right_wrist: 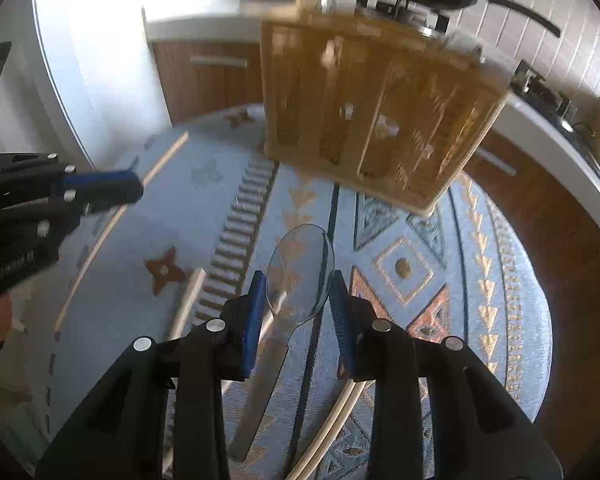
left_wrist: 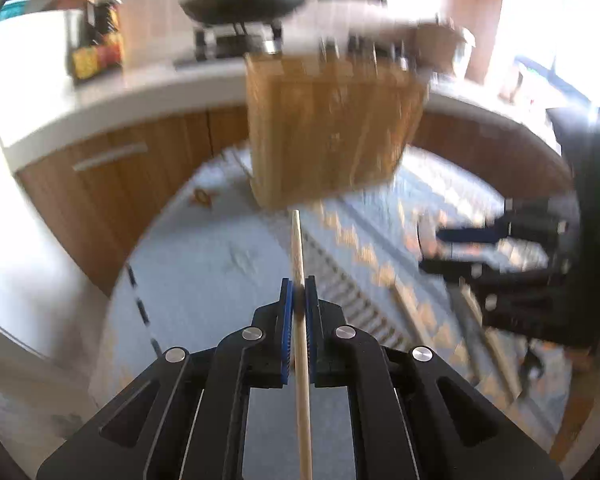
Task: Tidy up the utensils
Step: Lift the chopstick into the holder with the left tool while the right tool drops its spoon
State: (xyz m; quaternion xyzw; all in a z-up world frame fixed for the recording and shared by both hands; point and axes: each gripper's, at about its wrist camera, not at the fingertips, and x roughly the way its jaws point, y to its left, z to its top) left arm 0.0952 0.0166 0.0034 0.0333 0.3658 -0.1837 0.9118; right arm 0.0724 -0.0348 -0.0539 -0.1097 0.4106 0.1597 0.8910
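My left gripper (left_wrist: 299, 294) is shut on a pale wooden chopstick (left_wrist: 299, 248) that points toward the wooden utensil holder (left_wrist: 332, 128). The left gripper also shows at the left of the right wrist view (right_wrist: 132, 188), with the chopstick (right_wrist: 164, 158) sticking out. My right gripper (right_wrist: 298, 300) holds a clear plastic spoon (right_wrist: 300, 268) between its blue pads, bowl forward, a little short of the holder (right_wrist: 376, 108). The right gripper shows in the left wrist view (left_wrist: 452, 248), blurred.
A patterned blue cloth (right_wrist: 420, 272) covers the table. On it lie a table knife (right_wrist: 260, 384), more chopsticks (right_wrist: 332, 424) and a wooden stick (right_wrist: 188, 300). Behind are a counter (left_wrist: 120, 92), a pan (left_wrist: 244, 0) and spice jars (left_wrist: 96, 48).
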